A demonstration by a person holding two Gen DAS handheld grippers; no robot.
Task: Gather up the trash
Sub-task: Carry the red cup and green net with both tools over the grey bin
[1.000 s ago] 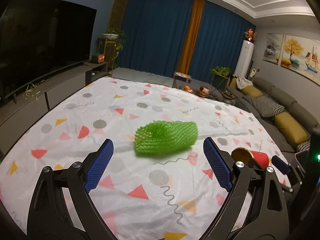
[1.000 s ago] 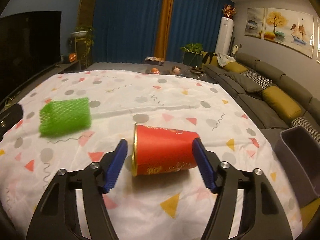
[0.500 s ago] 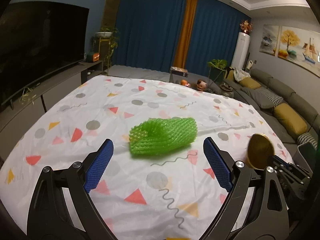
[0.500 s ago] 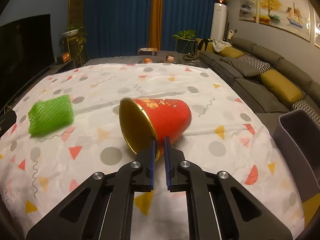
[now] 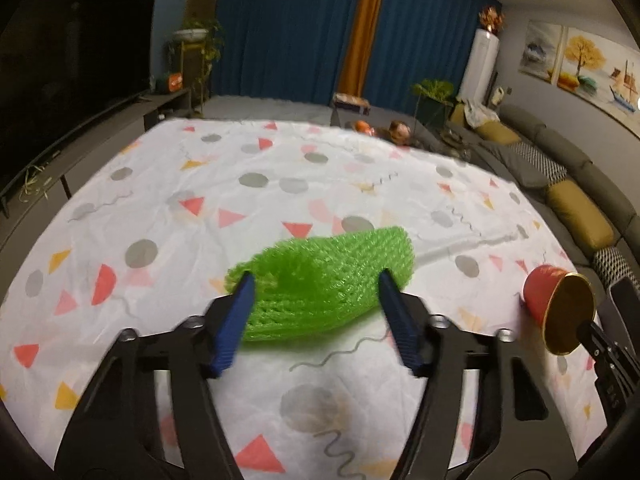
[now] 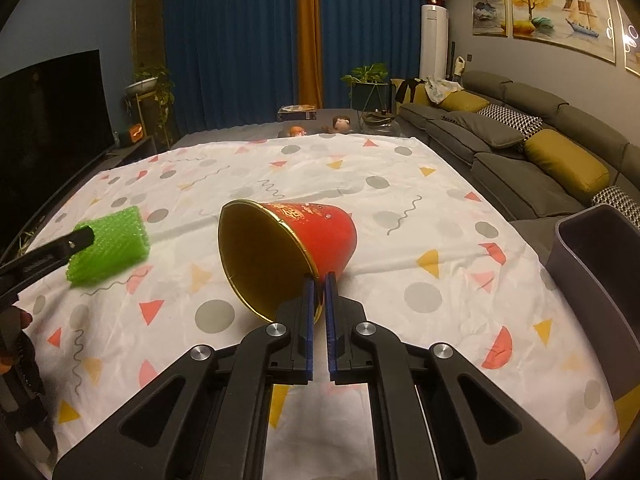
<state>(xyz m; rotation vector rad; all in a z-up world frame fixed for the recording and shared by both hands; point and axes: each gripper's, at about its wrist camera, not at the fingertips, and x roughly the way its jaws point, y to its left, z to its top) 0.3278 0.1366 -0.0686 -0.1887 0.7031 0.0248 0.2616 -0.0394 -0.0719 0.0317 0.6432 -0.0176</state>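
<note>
A green foam net (image 5: 328, 280) lies on the patterned white sheet (image 5: 200, 200). My left gripper (image 5: 316, 280) is open around the net, one blue finger on each side of it, partly closed in. The net also shows in the right wrist view (image 6: 108, 246) with a left finger against it. My right gripper (image 6: 319, 280) is shut on the rim of a red paper cup (image 6: 288, 248) with a gold inside, held tilted above the sheet. The cup also shows at the right edge of the left wrist view (image 5: 556, 306).
A dark grey bin (image 6: 600, 276) stands off the sheet's right edge. A grey sofa (image 6: 520, 160) with yellow cushions runs along the right. A TV (image 5: 68, 80) and low cabinet stand on the left. Toys and plants lie beyond the sheet's far edge.
My left gripper moved forward around the green net and its fingers narrowed. My right gripper shut on the cup's rim and lifted it, turning its gold opening toward me.
</note>
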